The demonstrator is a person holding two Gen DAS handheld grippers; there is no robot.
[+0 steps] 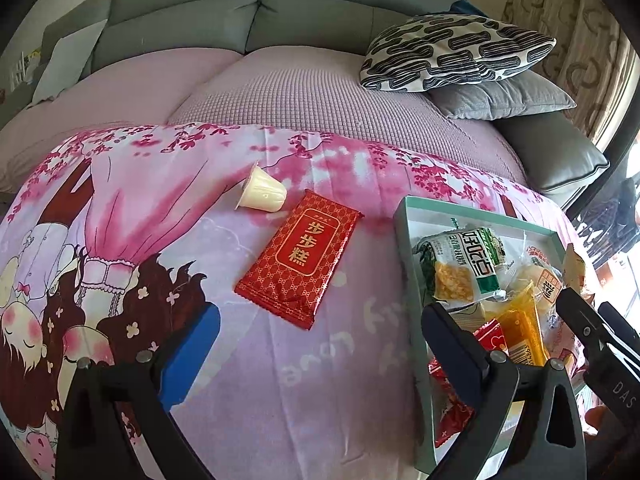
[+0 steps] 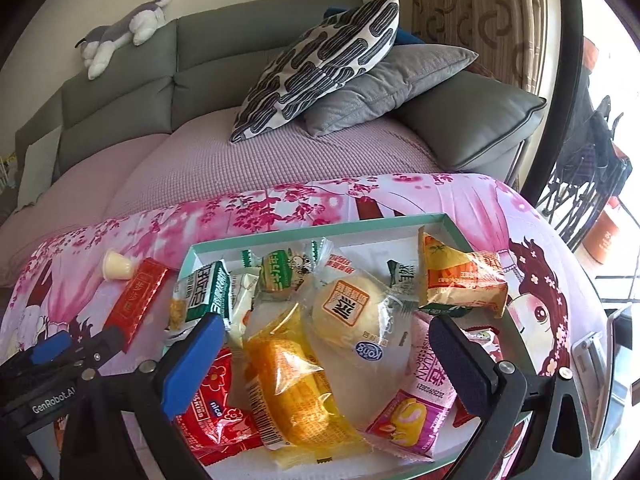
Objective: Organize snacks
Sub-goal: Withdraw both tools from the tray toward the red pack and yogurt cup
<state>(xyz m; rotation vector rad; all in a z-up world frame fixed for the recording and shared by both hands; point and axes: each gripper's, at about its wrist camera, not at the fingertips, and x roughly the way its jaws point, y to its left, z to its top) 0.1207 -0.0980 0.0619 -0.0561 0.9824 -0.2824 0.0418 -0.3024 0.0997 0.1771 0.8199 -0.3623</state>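
Note:
A red snack packet (image 1: 301, 257) lies flat on the pink printed cloth (image 1: 280, 380), left of a teal-rimmed box (image 1: 404, 216). A cream jelly cup (image 1: 262, 193) lies on its side just beyond the packet. My left gripper (image 1: 320, 340) is open and empty, hovering over the cloth just short of the packet. In the right wrist view the box (image 2: 312, 229) holds several wrapped snacks, among them a yellow packet (image 2: 296, 392) and a round bun (image 2: 352, 316). My right gripper (image 2: 328, 360) is open and empty above them. The red packet (image 2: 136, 302) and the cup (image 2: 116, 266) show at left.
A grey sofa (image 1: 260, 20) with a mauve cover (image 1: 300, 92) stands behind the table. A patterned pillow (image 1: 456, 52) and a grey cushion (image 1: 504, 96) lie at its right end. A plush toy (image 2: 124, 32) rests on the sofa back. A curtain (image 2: 480, 16) hangs at right.

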